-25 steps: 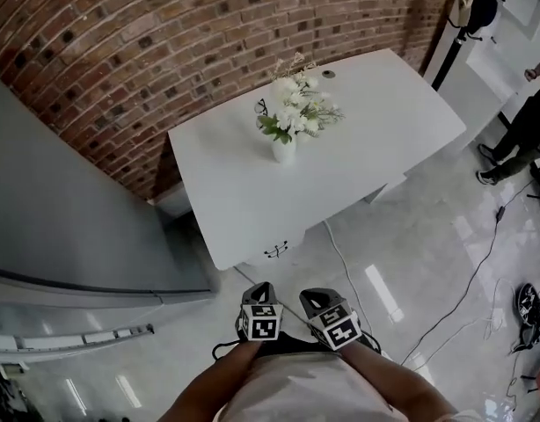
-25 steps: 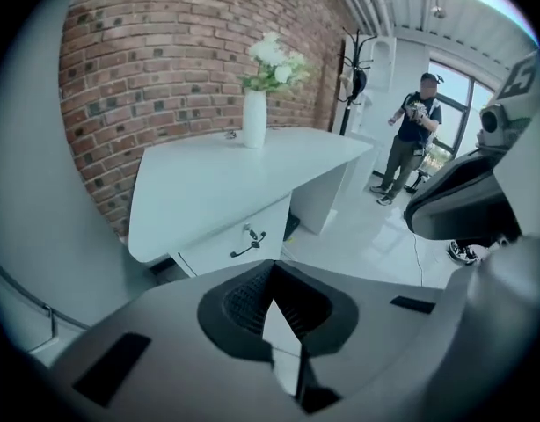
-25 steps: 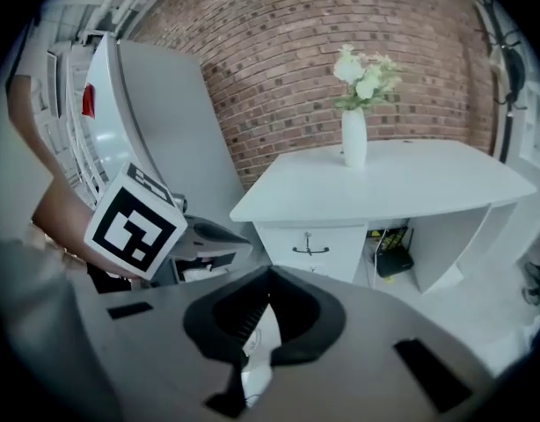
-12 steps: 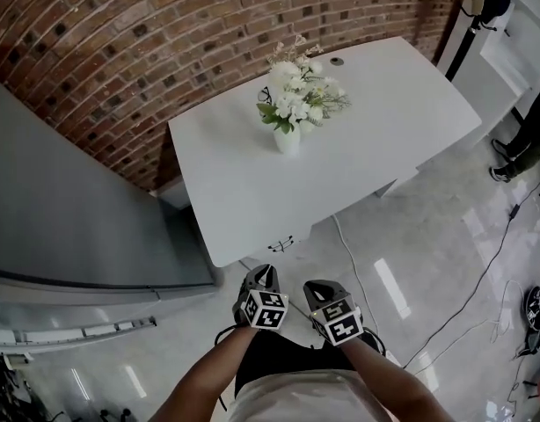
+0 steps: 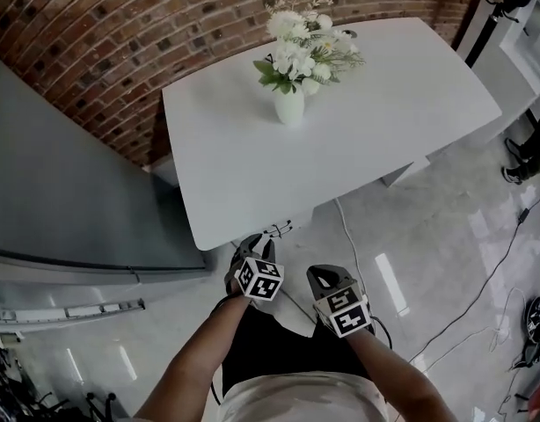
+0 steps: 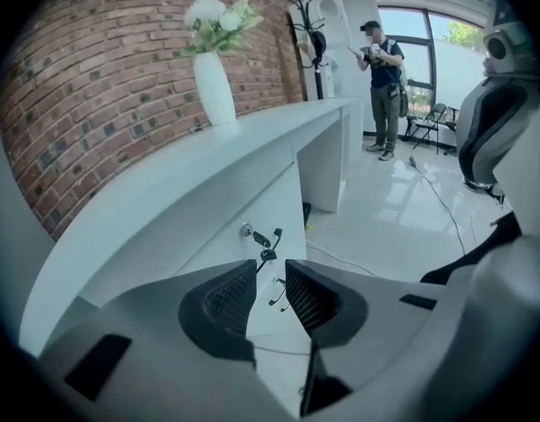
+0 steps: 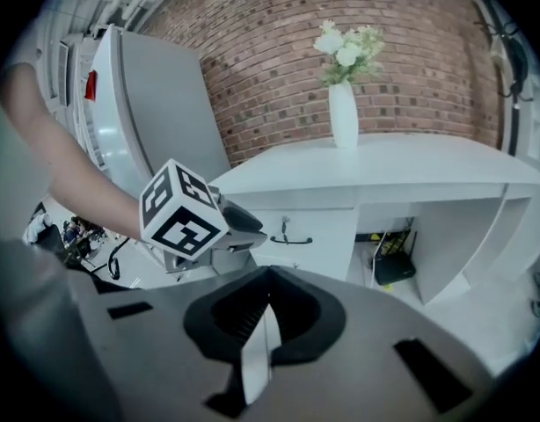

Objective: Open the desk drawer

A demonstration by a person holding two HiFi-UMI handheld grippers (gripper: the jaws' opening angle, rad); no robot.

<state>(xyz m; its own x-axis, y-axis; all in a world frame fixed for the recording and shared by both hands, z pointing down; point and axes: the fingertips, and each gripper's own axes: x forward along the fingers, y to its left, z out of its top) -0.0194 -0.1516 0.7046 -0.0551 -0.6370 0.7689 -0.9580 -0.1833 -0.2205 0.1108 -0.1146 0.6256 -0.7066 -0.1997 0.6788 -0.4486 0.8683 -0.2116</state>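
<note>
The white desk (image 5: 384, 104) stands against a brick wall, with a drawer under its front left edge. The drawer front (image 7: 318, 231) has a dark bar handle (image 7: 292, 239) and a key in the lock above it (image 6: 246, 230), with more keys dangling. My left gripper (image 5: 252, 246) is open and empty, just short of the handle (image 5: 276, 230), its jaws framing the keys (image 6: 268, 246). My right gripper (image 5: 323, 275) hangs back to the right of it, shut on nothing; the drawer lies ahead of its tips (image 7: 268, 275).
A white vase of flowers (image 5: 290, 104) stands on the desk. A tall grey cabinet (image 5: 68, 192) flanks the desk's left. Cables (image 5: 351, 253) run over the glossy floor. A black box (image 7: 393, 267) sits under the desk. A person (image 6: 382, 77) stands far off.
Both grippers and the head have moved closer to the desk. The left gripper has gone ahead of the right, up to the drawer front.
</note>
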